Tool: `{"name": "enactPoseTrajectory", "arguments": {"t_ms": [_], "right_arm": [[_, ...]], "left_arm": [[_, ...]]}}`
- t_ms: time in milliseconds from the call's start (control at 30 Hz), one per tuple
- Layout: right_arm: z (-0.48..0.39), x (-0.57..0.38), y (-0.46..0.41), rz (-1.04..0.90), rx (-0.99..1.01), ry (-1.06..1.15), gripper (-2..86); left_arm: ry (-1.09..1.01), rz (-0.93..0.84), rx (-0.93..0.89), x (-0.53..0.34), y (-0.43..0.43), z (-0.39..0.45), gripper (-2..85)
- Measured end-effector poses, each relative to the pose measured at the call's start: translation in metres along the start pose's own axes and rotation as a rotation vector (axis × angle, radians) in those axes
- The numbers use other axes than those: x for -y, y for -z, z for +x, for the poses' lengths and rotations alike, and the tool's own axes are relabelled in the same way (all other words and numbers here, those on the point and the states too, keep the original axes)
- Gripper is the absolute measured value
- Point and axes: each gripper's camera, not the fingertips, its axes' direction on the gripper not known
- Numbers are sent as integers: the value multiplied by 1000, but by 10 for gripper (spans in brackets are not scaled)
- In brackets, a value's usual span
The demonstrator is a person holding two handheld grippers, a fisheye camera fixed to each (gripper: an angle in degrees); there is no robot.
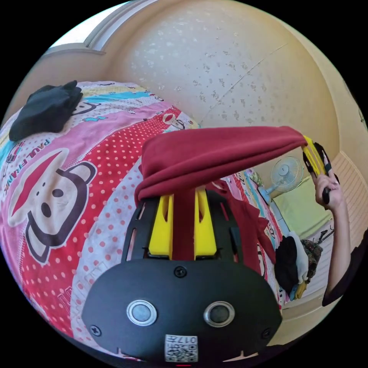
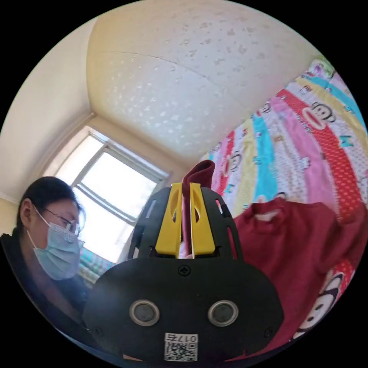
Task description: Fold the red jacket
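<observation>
The red jacket (image 1: 214,153) is lifted off the bed, a band of it stretched between both grippers. My left gripper (image 1: 183,199) has its yellow jaws shut on one end, red cloth running down between them. In the left gripper view the right gripper (image 1: 312,153) holds the other end at the far right, a hand around its handle. In the right gripper view my right gripper (image 2: 186,191) is shut on a fold of the jacket, and the jacket's body (image 2: 299,245) hangs down to the bed with its collar showing.
The bed carries a bright cartoon-monkey sheet (image 1: 57,199). A black folded garment (image 1: 46,109) lies at its far corner. A standing fan (image 1: 285,174) and a pile of clothes (image 1: 295,264) sit beyond the bed. A person in a mask (image 2: 50,237) stands by a window (image 2: 107,180).
</observation>
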Motion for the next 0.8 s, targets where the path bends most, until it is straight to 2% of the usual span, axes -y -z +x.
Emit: {"name": "enactPoseTrajectory", "arguments": {"t_ms": [67, 167, 233, 300, 400, 433, 500, 567, 667, 733, 800], "right_arm": [[50, -26, 25, 15, -345, -13, 39], [127, -69, 37, -77, -617, -119, 50], [162, -91, 46, -119, -642, -227, 65], [164, -102, 61, -64, -637, -277, 84], [116, -93, 73, 19, -766, -190, 104], [91, -85, 65, 24, -783, -91, 103], [57, -69, 35, -49, -706, 101, 101], [31, -47, -38, -328, -461, 290, 104], [13, -41, -141, -563, -222, 419, 108], [6, -47, -203, -678, -206, 485, 111], [4, -60, -264, -840, -202, 542, 107]], "left_arm": [[-30, -52, 42, -3, -2, 5, 89], [-70, -184, 98, -17, -13, 13, 98], [-93, -222, 132, -27, -15, 17, 98], [-70, -226, 134, -32, -4, 15, 99], [8, -238, 133, -29, 13, 3, 99], [23, -237, 130, -28, 16, 0, 99], [62, -210, 168, -20, 34, -4, 99], [30, -134, 179, -11, 50, 1, 99], [-90, -2, 46, 3, 59, 11, 99], [-108, -39, -16, 9, 42, 8, 100], [-108, -181, -5, 11, 9, 1, 99]]}}
